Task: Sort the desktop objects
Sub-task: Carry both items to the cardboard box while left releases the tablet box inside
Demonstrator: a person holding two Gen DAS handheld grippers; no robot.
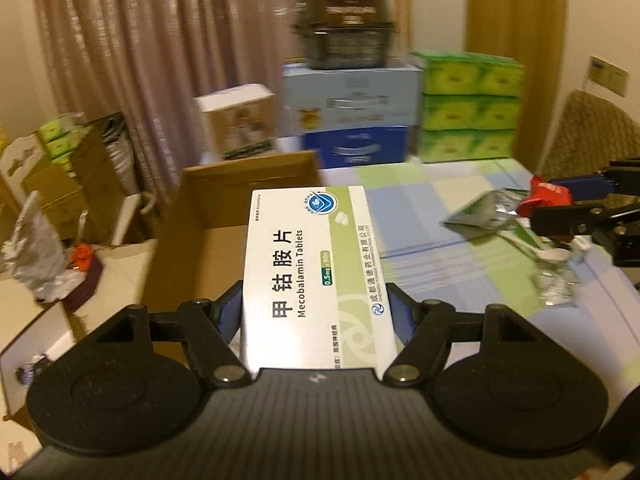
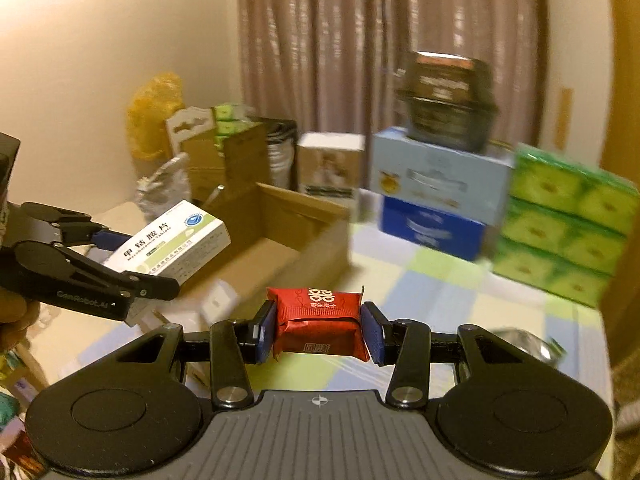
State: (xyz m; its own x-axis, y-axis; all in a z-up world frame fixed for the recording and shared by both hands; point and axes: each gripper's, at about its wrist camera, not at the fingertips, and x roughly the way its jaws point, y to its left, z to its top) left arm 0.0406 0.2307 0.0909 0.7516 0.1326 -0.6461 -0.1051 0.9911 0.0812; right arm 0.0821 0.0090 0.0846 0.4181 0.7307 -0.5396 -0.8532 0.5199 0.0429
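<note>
Left wrist view: left gripper (image 1: 318,308) clamped on a white-and-green medicine box (image 1: 316,276) marked "Mecobalamin Tablets", blue pads pressed to its two long sides. Box held above the near edge of an open cardboard carton (image 1: 208,232). Beyond and to the right, a bench (image 1: 432,272) under a checked green, blue and white cloth; on it a silver-green foil sachet (image 1: 480,216), a white plastic spoon (image 1: 556,256) and a crumpled clear wrapper (image 1: 554,284), all lying close together.

Right wrist view: right gripper (image 2: 318,330) closed on a red foil packet (image 2: 320,318) bearing a white double-happiness mark, pads against its left and right ends, packet raised over the bench cloth. Left gripper with its medicine box at far left, over the carton.

Background, both views blurred: stacked green tissue packs (image 2: 560,224), two blue cartons (image 2: 436,208), a dark container (image 2: 444,100) on top, possibly a lidded food tub; brown curtain (image 2: 380,40) behind.
</note>
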